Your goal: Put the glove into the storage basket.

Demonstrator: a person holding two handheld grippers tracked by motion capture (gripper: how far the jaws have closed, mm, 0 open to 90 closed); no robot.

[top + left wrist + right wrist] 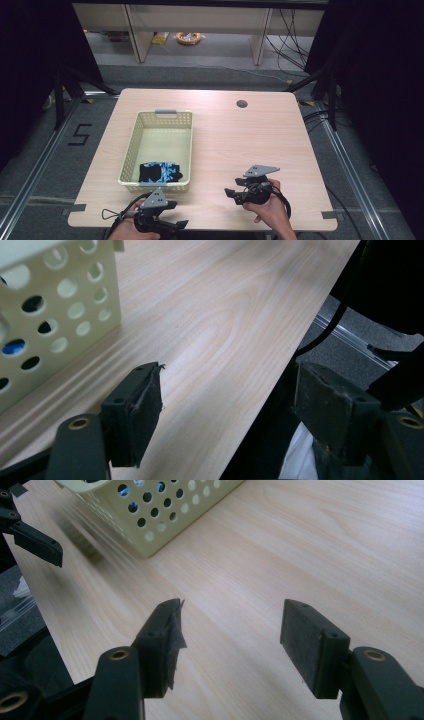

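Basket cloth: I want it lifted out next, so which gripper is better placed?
Probably left. The left gripper sits open right below the basket's near end, where the cloth lies; the right gripper is farther off.

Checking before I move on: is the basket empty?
No, a black and blue cloth lies at the near end of the basket.

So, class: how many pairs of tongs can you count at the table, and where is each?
2. The left tongs sit at the table's near edge, below the basket; the right tongs are right of the basket.
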